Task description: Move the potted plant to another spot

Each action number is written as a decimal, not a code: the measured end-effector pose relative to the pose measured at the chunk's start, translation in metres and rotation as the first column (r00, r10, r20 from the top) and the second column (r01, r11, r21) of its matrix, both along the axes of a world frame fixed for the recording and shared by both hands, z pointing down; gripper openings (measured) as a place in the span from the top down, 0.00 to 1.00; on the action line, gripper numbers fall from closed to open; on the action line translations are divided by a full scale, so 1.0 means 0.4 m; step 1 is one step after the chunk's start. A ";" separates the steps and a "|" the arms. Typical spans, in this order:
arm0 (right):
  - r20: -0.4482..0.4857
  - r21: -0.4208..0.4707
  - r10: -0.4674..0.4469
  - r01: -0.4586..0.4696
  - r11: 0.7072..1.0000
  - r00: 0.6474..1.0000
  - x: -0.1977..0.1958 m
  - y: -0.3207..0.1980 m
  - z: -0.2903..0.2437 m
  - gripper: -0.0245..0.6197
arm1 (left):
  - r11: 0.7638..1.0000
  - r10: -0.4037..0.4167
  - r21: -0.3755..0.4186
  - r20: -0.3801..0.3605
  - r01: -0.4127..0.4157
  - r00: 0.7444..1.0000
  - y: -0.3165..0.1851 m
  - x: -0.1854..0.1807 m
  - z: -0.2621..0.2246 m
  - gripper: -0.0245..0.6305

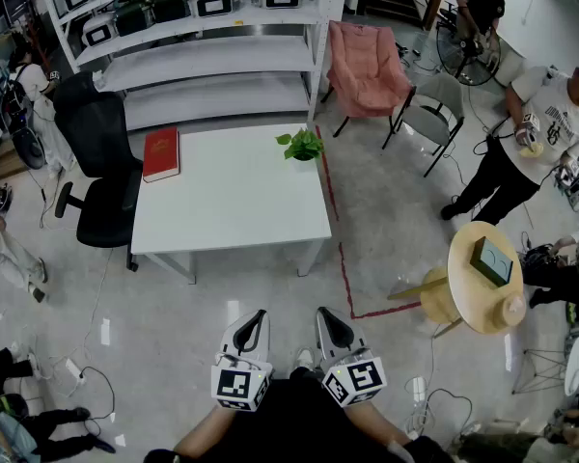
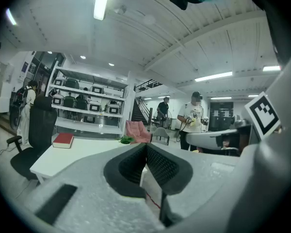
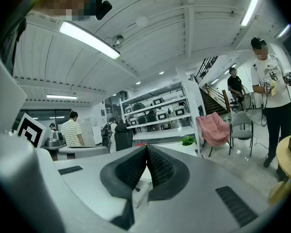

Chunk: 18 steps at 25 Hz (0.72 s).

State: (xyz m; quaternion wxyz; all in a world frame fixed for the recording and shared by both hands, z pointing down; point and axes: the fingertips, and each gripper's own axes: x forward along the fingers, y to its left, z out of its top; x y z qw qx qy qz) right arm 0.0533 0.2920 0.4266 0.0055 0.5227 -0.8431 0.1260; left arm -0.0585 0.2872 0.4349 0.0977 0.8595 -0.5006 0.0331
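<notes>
A small potted plant with green leaves stands near the far right corner of the white table; it also shows in the left gripper view as the plant and in the right gripper view as the plant. My left gripper and right gripper are held close to my body, well short of the table. Both are shut with nothing between their pads, as the left gripper and right gripper show in their own views.
A red book lies at the table's far left. A black office chair stands left of the table, white shelves behind it, a pink chair and a grey chair to the right. A round wooden table and several people are at right.
</notes>
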 end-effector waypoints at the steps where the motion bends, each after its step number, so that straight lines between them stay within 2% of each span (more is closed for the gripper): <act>1: 0.001 0.000 0.000 0.000 1.000 1.000 0.004 0.000 0.000 0.94 | 1.000 0.000 0.000 0.001 0.000 1.000 0.000 0.004 0.001 0.94; 18: 0.019 0.013 -0.013 0.013 1.000 1.000 0.060 0.010 -0.004 0.94 | 1.000 -0.018 -0.009 0.006 0.018 1.000 0.014 0.064 0.014 0.94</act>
